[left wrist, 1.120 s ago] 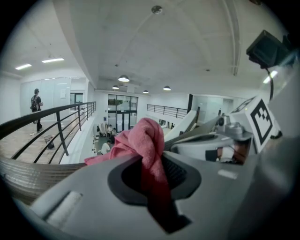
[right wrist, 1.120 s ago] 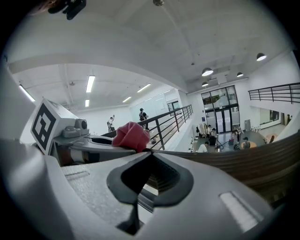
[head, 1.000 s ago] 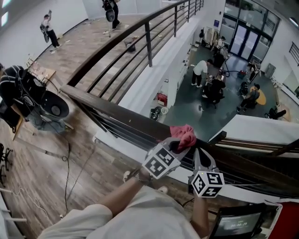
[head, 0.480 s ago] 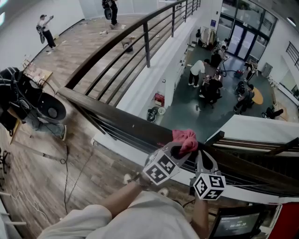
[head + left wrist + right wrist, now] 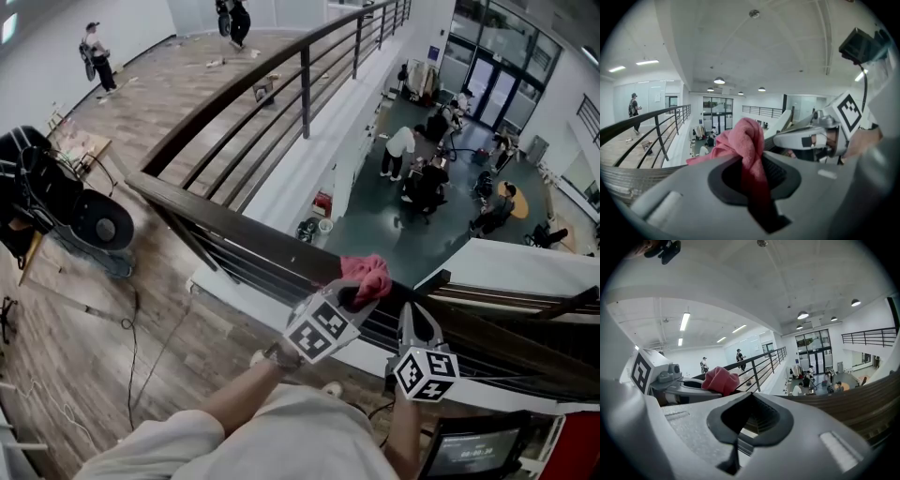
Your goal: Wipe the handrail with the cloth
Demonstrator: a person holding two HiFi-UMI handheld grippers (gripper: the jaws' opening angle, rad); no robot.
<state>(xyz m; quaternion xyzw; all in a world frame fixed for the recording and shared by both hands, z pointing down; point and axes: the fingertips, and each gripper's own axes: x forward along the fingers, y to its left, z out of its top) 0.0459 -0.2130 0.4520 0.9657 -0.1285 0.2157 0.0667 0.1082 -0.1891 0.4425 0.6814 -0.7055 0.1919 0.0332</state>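
I looked down from a wooden upper floor (image 5: 84, 309) onto a dark wooden handrail (image 5: 234, 230) that crossed the head view slantwise, from the upper left down to the lower right. The left tongs (image 5: 354, 296) were closed on a pink cloth (image 5: 367, 275). In the left gripper view the cloth stood pinched between the two jaws and bunched up above them. The cloth lay on the top face of the handrail, about midway along the stretch I could see.

The right tongs (image 5: 413, 317) were just beside it, on its right, over the near side of the handrail. Their jaws were pressed together with nothing between them. I could not tell whether they touched the wood.

To the left of the cloth the rail top ran bare up to a corner. There it met a second rail (image 5: 281, 61) that led away toward the top of the view. To the right, past the right tongs, bare rail went on to the edge of the view. Thin dark bars (image 5: 234, 272) ran lengthwise under the rail.

Beyond the far edge of the rail the floor dropped away to a lower floor (image 5: 375, 225), where several people (image 5: 422, 173) were gathered, well below and well apart from the tongs. On my side a black stand with a round disc (image 5: 94, 220) stood on the upper floor at the far left, well clear of both tongs. A screen (image 5: 473, 455) showed at the lower right.
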